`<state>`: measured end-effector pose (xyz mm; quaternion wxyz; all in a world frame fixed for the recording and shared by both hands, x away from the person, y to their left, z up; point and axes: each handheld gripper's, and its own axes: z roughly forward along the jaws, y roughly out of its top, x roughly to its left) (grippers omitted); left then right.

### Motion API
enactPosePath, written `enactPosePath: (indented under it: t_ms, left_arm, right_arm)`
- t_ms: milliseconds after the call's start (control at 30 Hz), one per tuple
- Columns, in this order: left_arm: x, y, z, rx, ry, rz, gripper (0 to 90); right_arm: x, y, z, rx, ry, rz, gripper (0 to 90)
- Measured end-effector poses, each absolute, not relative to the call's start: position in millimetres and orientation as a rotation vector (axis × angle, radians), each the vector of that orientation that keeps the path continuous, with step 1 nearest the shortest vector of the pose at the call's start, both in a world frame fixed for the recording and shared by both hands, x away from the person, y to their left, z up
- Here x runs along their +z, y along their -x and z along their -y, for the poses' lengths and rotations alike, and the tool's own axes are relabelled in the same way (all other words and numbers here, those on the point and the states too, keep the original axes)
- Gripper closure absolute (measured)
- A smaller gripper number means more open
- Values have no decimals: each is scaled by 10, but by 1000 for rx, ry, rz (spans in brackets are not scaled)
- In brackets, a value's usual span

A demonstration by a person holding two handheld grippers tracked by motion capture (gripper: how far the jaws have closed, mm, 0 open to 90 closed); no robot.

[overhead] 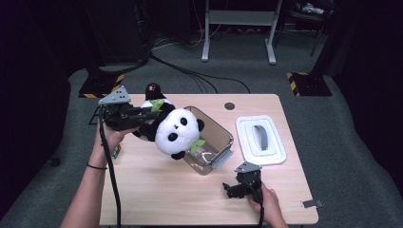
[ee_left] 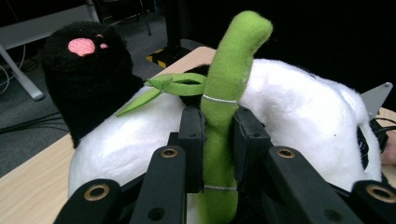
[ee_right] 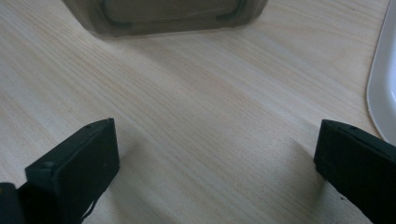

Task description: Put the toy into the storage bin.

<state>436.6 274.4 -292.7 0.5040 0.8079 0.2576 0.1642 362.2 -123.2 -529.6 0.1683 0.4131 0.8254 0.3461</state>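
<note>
A black-and-white plush panda [overhead: 175, 130] hangs tilted above the table, its head over the left rim of a clear plastic container [overhead: 219, 138]. My left gripper [overhead: 153, 111] is shut on the panda's green bamboo stalk [ee_left: 219, 121], which runs up between the jaws, with the white body [ee_left: 289, 112] and a black paw with a pink pad [ee_left: 86, 79] behind it. My right gripper [overhead: 234, 188] rests low near the table's front edge, open, its jaws spread wide over bare wood, with the container's base [ee_right: 163, 16] ahead.
A white lid [overhead: 260, 139] with a grey handle lies right of the container. A small dark disc [overhead: 229, 106] sits near the far table edge. A grey clip [overhead: 312, 204] lies at the front right corner. Cables and stands crowd the floor behind.
</note>
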Motion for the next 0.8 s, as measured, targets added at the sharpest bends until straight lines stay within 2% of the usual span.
enactPosePath:
  t_ms: [800]
  left_arm:
    - [-3170, -4856, -2085, 280, -2022, -490, 759]
  right_arm:
    - [-5296, -3624, 1233, 985, -1174, -2344, 0]
